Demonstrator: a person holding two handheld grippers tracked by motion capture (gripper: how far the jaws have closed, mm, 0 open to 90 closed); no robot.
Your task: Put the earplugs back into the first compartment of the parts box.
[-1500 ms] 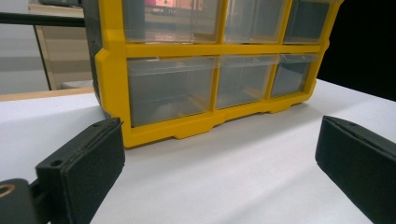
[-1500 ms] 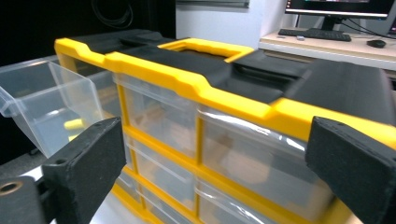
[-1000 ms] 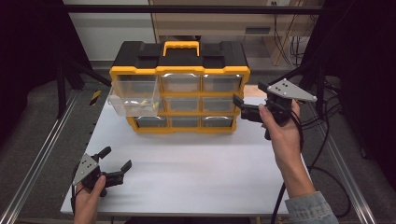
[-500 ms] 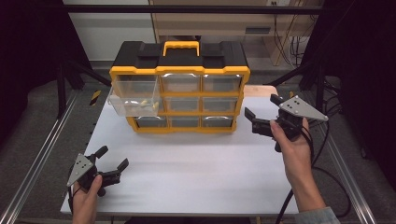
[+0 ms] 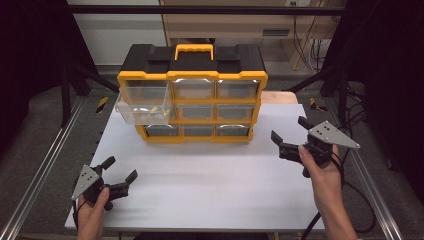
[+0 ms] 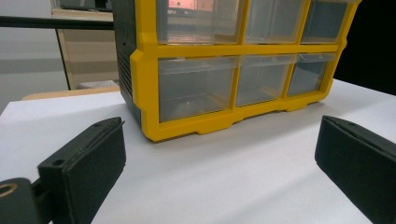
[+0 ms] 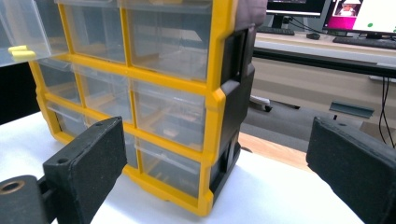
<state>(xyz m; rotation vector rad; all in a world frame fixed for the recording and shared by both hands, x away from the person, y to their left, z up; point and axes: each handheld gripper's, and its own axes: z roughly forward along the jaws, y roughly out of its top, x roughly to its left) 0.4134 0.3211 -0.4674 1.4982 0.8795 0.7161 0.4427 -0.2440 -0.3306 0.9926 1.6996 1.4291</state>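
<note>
- Drawer (image 5: 137, 102), the top-left one of the yellow and black organizer (image 5: 192, 92), stands pulled out toward the person, with small yellow pieces (image 5: 155, 109) lying in it; in the right gripper view it juts out far to the left of the jaws, above them.
- Its long axis runs front to back, open end up, and its clear front face points at the person's edge of the white table (image 5: 210, 195).
- The left gripper (image 5: 120, 182) is low at the near left corner of the table, jaws wide and holding nothing; the organizer's bottom row lies ahead between them, well apart.
- The right gripper (image 5: 290, 137) hovers beside the organizer's right end, jaws wide and empty; the cabinet's corner sits ahead, slightly toward the left jaw.
- My reading: the step is a pause between reaches. Next likely calls for a gripper to travel to the drawer, either to push its front squarely along the axis or pick a piece out.
</note>
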